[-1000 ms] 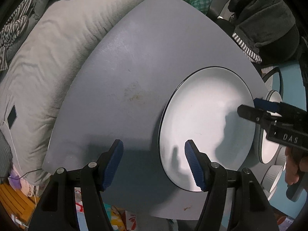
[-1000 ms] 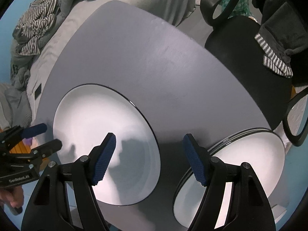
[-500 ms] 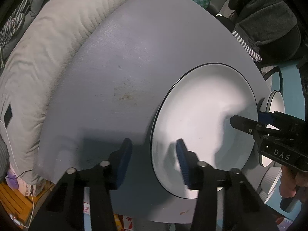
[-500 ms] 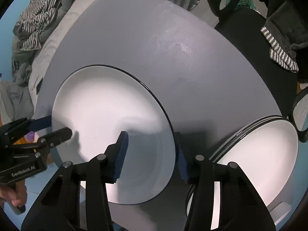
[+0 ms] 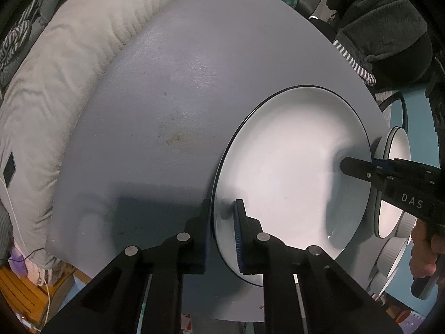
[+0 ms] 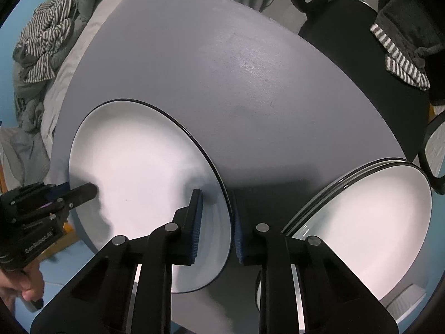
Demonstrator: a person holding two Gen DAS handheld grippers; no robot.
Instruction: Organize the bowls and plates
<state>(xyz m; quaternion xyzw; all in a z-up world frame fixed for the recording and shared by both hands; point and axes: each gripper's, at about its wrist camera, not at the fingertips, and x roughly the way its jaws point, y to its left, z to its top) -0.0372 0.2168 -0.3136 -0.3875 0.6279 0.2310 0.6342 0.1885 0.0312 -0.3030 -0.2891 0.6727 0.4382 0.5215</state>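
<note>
A white plate point(image 5: 292, 167) with a thin black rim lies on the grey table point(image 5: 167, 97). My left gripper point(image 5: 222, 233) straddles its left rim, one pad under the edge and one on the white face, jaws closing onto it. My right gripper point(image 6: 217, 222) straddles the opposite rim of the same plate point(image 6: 139, 167) the same way, jaws also closing. Each gripper shows in the other's view, the right gripper point(image 5: 358, 167) and the left gripper point(image 6: 80, 192). A stack of similar plates point(image 6: 361, 217) sits just to the right.
Ribbed pale bowls point(image 5: 389, 253) stand beyond the plate stack point(image 5: 395, 181) near the table's edge. Grey bedding point(image 5: 55, 97) borders the table's left side. A black chair point(image 6: 347, 41) with striped clothes point(image 6: 403, 66) stands at the back right. A hand point(image 5: 425, 250) holds the right gripper.
Both grippers' jaws went from wide apart to narrow around the plate's opposite rims. The plate now fills more of each view.
</note>
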